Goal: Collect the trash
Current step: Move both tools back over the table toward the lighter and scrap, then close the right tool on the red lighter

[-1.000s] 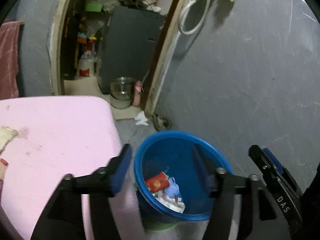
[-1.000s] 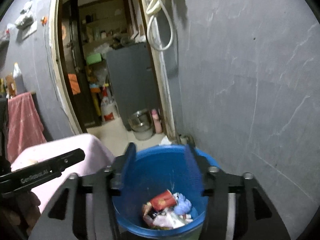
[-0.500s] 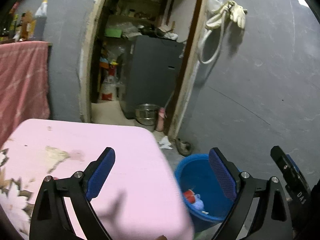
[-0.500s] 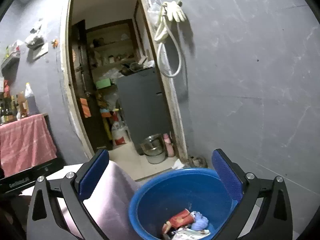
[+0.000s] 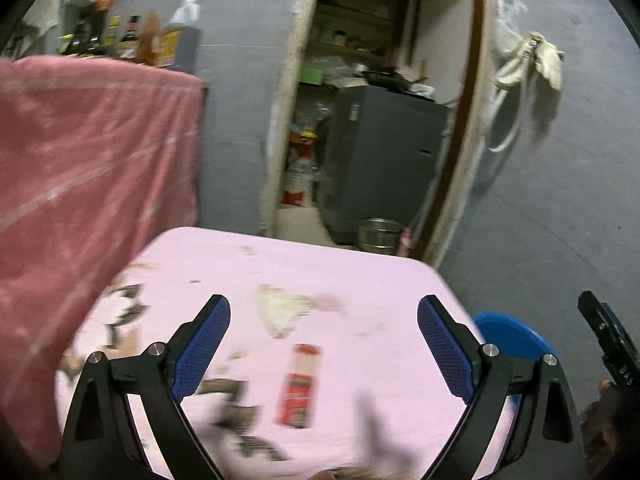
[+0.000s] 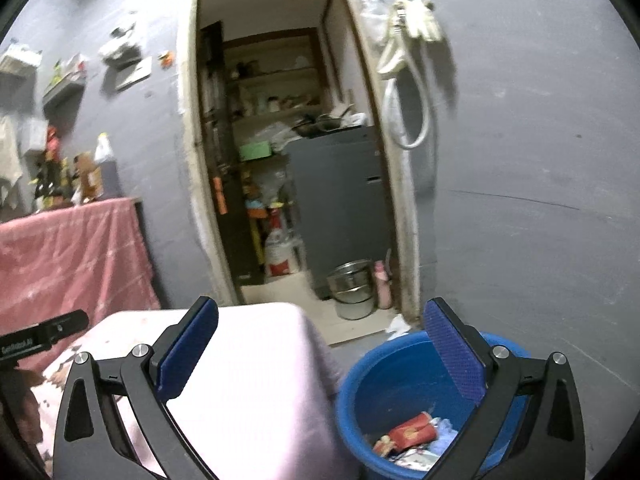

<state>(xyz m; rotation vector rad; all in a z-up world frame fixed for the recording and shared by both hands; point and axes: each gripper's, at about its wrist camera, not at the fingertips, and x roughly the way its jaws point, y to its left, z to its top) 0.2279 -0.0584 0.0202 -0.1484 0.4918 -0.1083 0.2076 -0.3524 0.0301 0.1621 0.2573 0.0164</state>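
My left gripper (image 5: 324,344) is open and empty above the pink-covered table (image 5: 360,280). A red wrapper (image 5: 299,384) lies on the table between its fingers, with a beige scrap (image 5: 280,310) beyond it and dark scraps (image 5: 236,412) to the left. My right gripper (image 6: 320,350) is open and empty, over the table corner (image 6: 260,380) and the blue bin (image 6: 384,376). The bin holds a red can (image 6: 412,432) and crumpled paper and wrappers. The bin rim also shows in the left wrist view (image 5: 508,332).
A grey wall (image 6: 520,200) stands right of the bin. An open doorway (image 6: 280,160) leads to a storeroom with a grey cabinet (image 6: 340,200) and a steel pot (image 6: 352,288). A red cloth (image 5: 88,168) hangs at left under a shelf of bottles (image 5: 132,40).
Both grippers have lifted and swung left, away from the bin toward the table. The left view now shows the tabletop trash instead of the bin's inside. Both grippers stayed open.
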